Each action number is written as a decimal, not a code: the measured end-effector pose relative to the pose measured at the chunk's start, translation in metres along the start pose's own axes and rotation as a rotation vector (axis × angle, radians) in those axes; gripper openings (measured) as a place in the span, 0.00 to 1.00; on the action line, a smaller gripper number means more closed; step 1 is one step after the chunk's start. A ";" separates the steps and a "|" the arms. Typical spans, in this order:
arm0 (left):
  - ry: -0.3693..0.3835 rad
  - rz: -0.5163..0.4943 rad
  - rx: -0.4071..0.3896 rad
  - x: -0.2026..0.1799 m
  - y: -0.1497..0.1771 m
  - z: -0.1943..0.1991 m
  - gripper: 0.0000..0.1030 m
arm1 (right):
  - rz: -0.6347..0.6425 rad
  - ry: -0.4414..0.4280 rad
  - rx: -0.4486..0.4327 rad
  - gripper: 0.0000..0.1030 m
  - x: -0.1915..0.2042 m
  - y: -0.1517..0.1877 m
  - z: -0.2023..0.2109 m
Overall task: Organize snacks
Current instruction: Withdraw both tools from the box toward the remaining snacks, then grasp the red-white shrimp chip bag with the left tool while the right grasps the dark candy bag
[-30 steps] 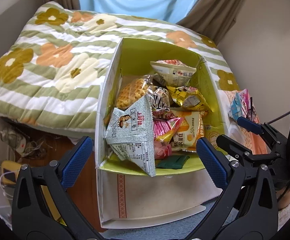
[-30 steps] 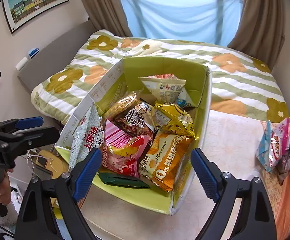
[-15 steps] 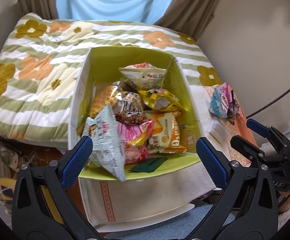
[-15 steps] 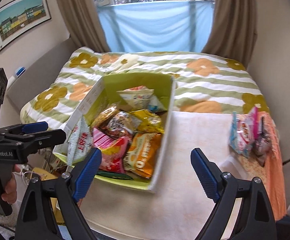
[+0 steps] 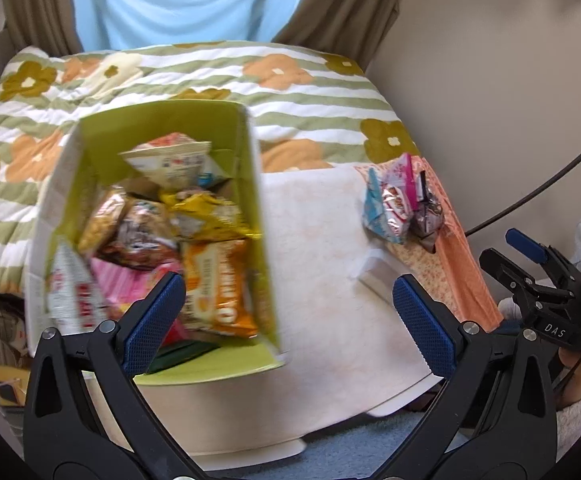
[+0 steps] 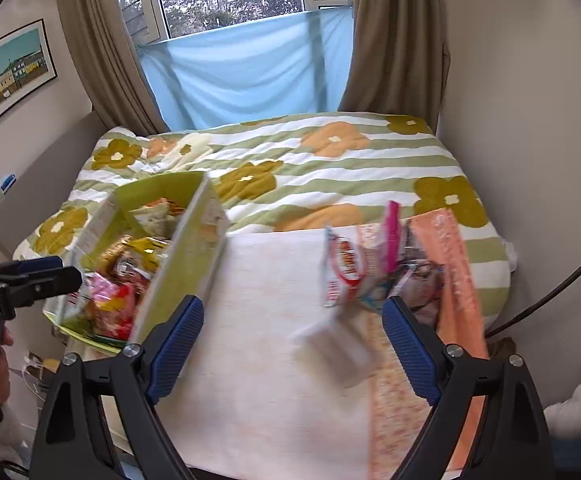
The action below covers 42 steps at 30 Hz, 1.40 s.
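A green cardboard box [image 5: 246, 168] full of snack bags stands at the left of a cloth-covered table; it also shows in the right wrist view [image 6: 178, 248]. A small pile of loose snack packets [image 5: 398, 204] lies at the table's right edge, also seen in the right wrist view [image 6: 362, 264]. My left gripper [image 5: 286, 312] is open and empty, near the box's front right corner. My right gripper [image 6: 290, 336] is open and empty above the table, between box and packets. The left gripper also shows at the left of the right wrist view [image 6: 34, 276].
The table carries a cream cloth [image 6: 274, 320] and an orange patterned cloth [image 6: 458, 280] at the right. Behind is a bed with a flowered striped quilt [image 6: 330, 160]. A white block [image 5: 374, 280] lies near the packets. A wall and black cable [image 5: 530, 196] lie right.
Both grippers have swung to the right, away from the box and toward the loose packets. Both stay open and empty. The now frames are motion-blurred.
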<state>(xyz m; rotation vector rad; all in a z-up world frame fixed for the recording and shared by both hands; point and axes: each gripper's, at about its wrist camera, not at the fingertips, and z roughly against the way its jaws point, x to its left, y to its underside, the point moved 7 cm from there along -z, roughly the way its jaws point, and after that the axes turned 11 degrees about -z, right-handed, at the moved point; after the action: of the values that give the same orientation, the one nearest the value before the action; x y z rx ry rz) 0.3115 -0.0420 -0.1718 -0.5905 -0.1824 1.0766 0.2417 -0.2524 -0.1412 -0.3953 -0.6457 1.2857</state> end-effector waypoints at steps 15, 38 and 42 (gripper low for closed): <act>0.033 0.055 0.110 -0.124 -0.055 -0.126 1.00 | 0.201 -0.014 0.165 0.99 -0.136 -0.025 -0.061; 0.147 0.052 0.340 -0.130 -0.070 -0.268 0.92 | 0.366 0.003 0.308 0.99 -0.151 -0.013 -0.144; 0.154 0.051 0.354 -0.126 -0.068 -0.277 0.91 | 0.537 0.046 0.307 0.99 -0.149 -0.007 -0.153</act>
<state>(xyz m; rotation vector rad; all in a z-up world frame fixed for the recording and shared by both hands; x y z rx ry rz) 0.4197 -0.2753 -0.3483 -0.3575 0.1564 1.0767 0.3237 -0.3854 -0.2864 -0.3532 -0.2977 1.8504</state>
